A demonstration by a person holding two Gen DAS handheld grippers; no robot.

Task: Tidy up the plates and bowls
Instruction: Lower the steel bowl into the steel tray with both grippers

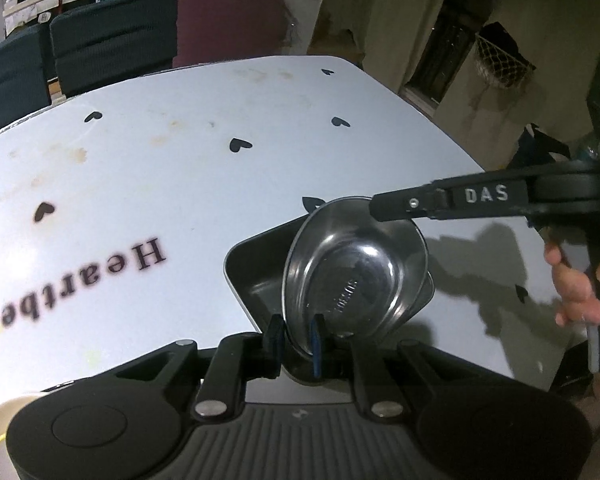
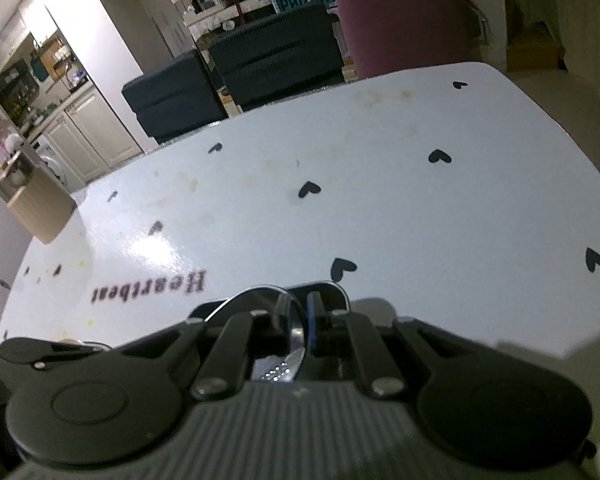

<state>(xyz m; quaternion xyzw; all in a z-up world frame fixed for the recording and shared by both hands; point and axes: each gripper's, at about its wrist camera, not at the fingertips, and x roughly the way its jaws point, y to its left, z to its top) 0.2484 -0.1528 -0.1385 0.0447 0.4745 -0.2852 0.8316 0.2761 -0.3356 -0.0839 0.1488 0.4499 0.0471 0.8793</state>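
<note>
In the left wrist view my left gripper (image 1: 298, 338) is shut on the near rim of a round steel bowl (image 1: 356, 276), tilted up toward the camera. The bowl sits over a dark rectangular tray (image 1: 252, 264) on the white table. My right gripper (image 1: 380, 210) reaches in from the right and its finger is at the bowl's far rim. In the right wrist view my right gripper (image 2: 300, 320) is shut on a thin steel rim (image 2: 260, 292), seen edge-on. The rest of the bowl is hidden behind the fingers.
The white table (image 2: 380, 200) has black heart marks and the word "Heartbeat". A cream object (image 1: 4, 432) shows at the lower left in the left wrist view. Dark chairs (image 2: 228, 68) stand beyond the far edge. A hand (image 1: 576, 280) holds the right gripper's handle.
</note>
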